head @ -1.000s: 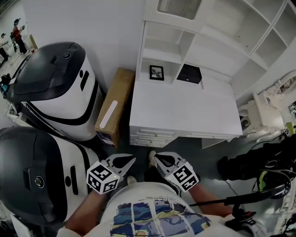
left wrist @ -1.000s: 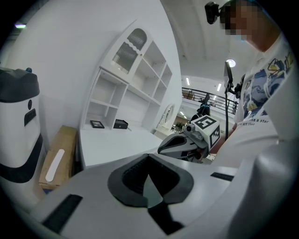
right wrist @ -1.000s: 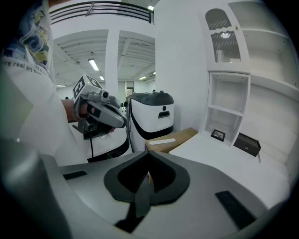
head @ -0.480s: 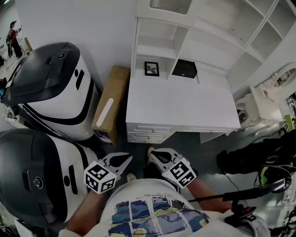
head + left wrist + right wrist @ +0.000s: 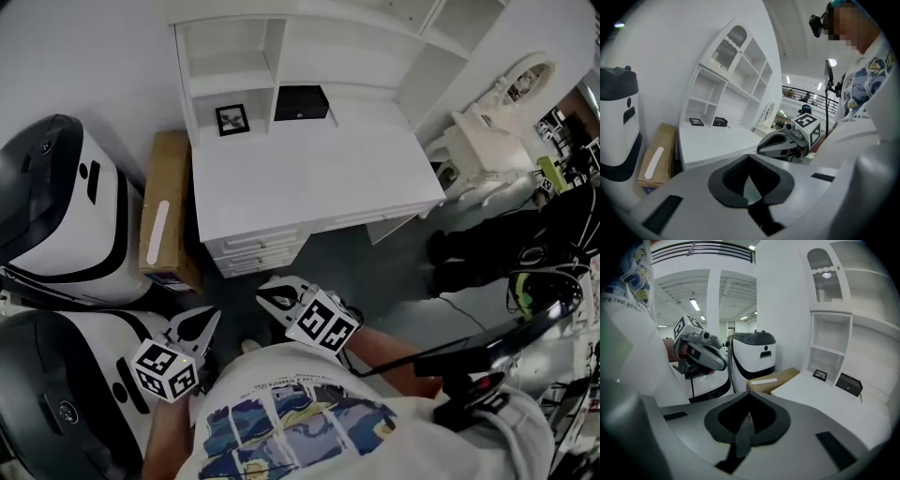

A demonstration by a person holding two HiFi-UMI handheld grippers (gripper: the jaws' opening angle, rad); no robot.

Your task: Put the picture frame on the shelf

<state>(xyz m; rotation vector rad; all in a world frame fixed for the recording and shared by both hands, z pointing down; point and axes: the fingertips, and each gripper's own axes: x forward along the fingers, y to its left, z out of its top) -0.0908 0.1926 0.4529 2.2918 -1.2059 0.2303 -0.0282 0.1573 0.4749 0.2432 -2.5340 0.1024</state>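
A small black picture frame (image 5: 232,119) stands in the lower left cubby of the white shelf unit (image 5: 228,54) at the back of a white desk (image 5: 309,183). It also shows small in the left gripper view, picture frame (image 5: 697,122), and in the right gripper view, picture frame (image 5: 819,375). Both grippers hang close to the person's body, well short of the desk. My left gripper (image 5: 204,322) is shut and empty. My right gripper (image 5: 269,296) is shut and empty too, a little nearer the desk's drawers.
A black box (image 5: 301,102) sits on the desk next to the frame's cubby. A cardboard box (image 5: 164,225) lies on the floor left of the desk. Two large white-and-black machines (image 5: 56,211) crowd the left side. A white seat (image 5: 483,145) and cables lie to the right.
The head view has swung, so the desk now sits higher and further left. Both grippers have dropped lower left in view and stay shut and empty.
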